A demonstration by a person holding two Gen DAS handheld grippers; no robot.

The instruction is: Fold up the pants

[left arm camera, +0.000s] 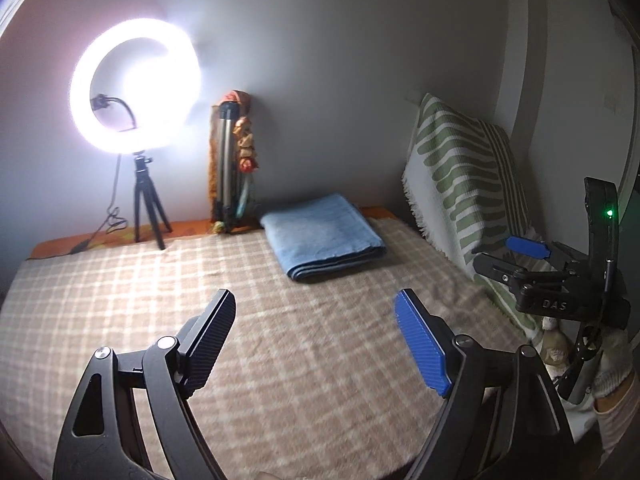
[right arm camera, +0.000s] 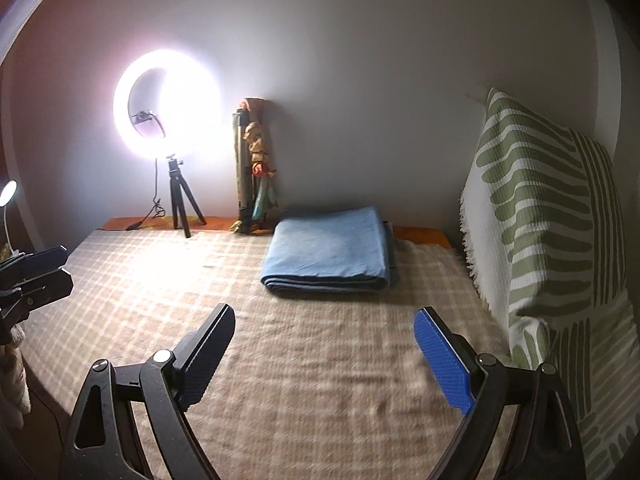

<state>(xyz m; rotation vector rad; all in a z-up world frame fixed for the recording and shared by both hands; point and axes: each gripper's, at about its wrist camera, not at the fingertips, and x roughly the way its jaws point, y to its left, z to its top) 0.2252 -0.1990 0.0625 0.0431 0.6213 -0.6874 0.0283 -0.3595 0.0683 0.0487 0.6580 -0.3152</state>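
Pants (left arm camera: 322, 236), folded, at twelve o'clock beyond wide, empty left gripper (left arm camera: 316, 344) and right gripper (right arm camera: 325, 354); bare blanket (right arm camera: 304, 392) between.

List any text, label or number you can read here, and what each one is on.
"DAS": pale letters on the black body of the right gripper, seen from the left wrist view.
Nothing else is legible: the folded blue pants, checked blanket and striped pillow show no writing.

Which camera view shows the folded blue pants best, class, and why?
The right wrist view: the folded blue pants lie nearly square-on, the stacked layers at the near edge clear. The left wrist view shows the same bundle whole but at an angle and slightly blurred.
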